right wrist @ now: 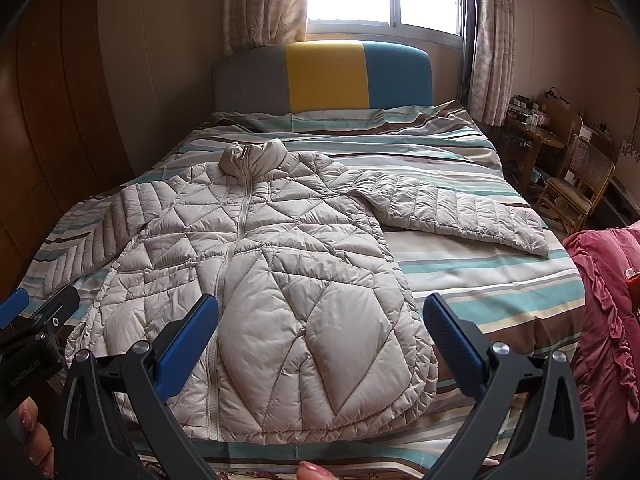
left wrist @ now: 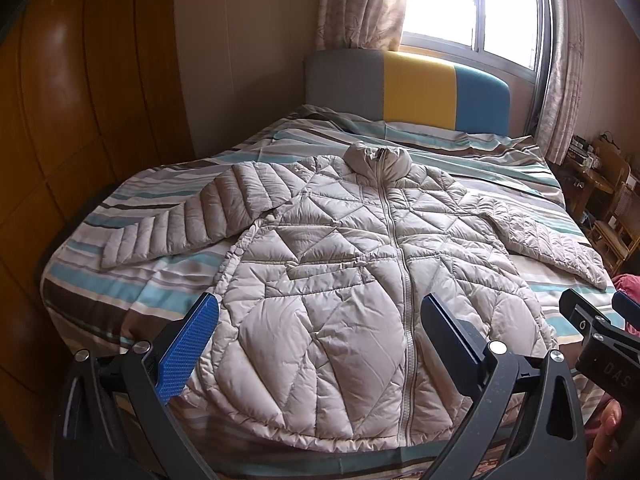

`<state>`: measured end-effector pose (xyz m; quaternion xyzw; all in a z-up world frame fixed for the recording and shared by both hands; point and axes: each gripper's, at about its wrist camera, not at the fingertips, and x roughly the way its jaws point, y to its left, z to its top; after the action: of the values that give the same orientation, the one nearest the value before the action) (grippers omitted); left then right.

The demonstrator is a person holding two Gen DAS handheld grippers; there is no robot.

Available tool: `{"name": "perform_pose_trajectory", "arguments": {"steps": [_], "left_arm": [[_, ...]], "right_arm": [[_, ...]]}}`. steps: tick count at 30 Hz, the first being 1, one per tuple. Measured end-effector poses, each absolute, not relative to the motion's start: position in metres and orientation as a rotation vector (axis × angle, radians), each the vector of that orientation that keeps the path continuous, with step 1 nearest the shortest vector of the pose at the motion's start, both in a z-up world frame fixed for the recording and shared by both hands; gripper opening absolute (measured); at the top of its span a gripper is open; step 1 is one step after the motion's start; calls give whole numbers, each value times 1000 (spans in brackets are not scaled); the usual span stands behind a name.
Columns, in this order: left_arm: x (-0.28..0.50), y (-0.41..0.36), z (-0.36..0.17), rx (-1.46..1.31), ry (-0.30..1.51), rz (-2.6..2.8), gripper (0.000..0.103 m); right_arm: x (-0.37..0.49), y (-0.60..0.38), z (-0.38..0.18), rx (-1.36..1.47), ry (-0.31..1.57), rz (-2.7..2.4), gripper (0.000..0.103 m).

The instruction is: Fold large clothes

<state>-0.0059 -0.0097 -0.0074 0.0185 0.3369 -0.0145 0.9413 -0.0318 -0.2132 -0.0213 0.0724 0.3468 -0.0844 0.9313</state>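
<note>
The puffy coat (left wrist: 340, 280) lies flat w/ its long way pointing at the headboard (right wrist: 320, 76), hem nearest both claws (left claw (left wrist: 320, 344) & right claw (right wrist: 320, 344) wide apart, nothing in them).

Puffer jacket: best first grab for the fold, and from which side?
Take the puffer jacket by a sleeve cuff. Both sleeves lie spread flat past the body, so each open claw can come in from its own outer side; right claw goes to that cuff.

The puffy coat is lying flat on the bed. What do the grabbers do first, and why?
Probably the left hand-held gripper reaches to the left sleeve to fold it across the jacket. Both sleeves lie spread out, and both grippers are open and hold nothing.
</note>
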Motion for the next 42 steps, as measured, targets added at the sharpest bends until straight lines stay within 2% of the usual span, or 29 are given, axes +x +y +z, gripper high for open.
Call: {"name": "perform_pose_trajectory", "arguments": {"steps": [42], "left_arm": [[-5, -12, -20, 15, 730, -71, 100]], "right_arm": [[-28, -214, -31, 159, 747, -170, 101]]}}
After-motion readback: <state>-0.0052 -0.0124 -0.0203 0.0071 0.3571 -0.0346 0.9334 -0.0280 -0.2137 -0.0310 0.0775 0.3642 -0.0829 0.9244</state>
